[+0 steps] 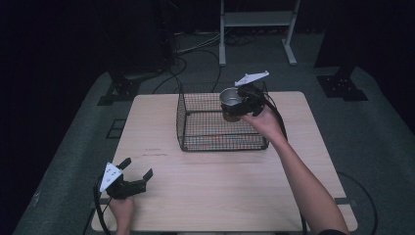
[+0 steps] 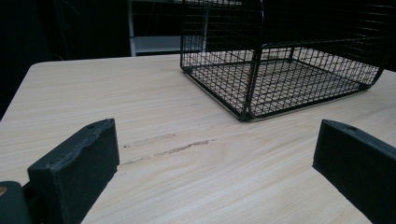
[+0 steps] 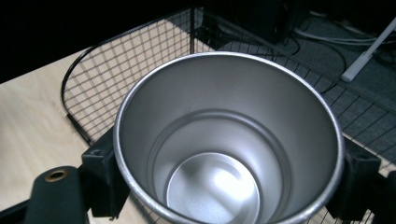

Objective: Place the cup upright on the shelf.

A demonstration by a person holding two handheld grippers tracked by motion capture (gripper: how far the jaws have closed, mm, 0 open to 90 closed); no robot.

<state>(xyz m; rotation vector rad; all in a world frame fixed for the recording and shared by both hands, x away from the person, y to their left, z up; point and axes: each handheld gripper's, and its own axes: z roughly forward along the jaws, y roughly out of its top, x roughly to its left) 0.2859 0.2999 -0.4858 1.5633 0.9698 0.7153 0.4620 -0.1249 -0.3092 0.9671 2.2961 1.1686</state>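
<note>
Steel cup [image 3: 229, 144] sits clamped between the jaws of our right gripper [image 1: 244, 100], one black pad pressed on each side of its wall. We see a plain brushed-metal tumbler with a rolled rim, empty, its round bottom catching a soft glare. Our right gripper view looks straight down into it, and past its rim shows the curved corner of the wire basket [image 3: 93, 79] below. From the high view we get what that close look lacks: the cup is held upright in the air over the basket's back right part, above the pale wooden bench [image 1: 220, 186]. Our left gripper [image 1: 129, 178] rests near the bench's front left corner, jaws spread wide with nothing between them; its own view faces the basket's near corner.
</note>
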